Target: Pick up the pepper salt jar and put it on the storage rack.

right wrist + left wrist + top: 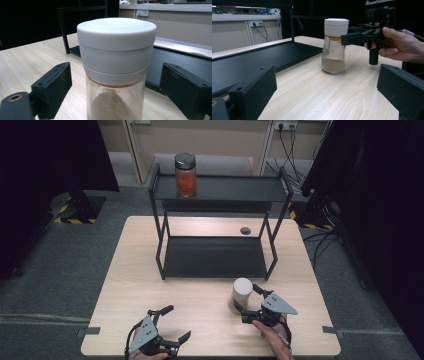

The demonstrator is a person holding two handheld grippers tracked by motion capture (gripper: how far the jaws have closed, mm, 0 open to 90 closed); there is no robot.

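Note:
A glass shaker jar (241,293) with a white lid and tan powder inside stands upright on the wooden table (200,302), just in front of the shelf's right leg. My right gripper (250,303) comes at it from the right at lid height, a jaw on either side. In the right gripper view the jar (116,50) sits between the jaws with a gap at each pad, so this gripper (115,95) is open. My left gripper (176,322) rests open near the front edge with nothing in it. Its own view shows the jar (334,55) and the right gripper (352,37) farther off.
A black two-tier metal shelf (215,257) stands at the back half of the table. A jar of orange contents (185,175) with a dark lid sits at the left of its top tier. A small round cable hole (245,230) lies behind the lower tier.

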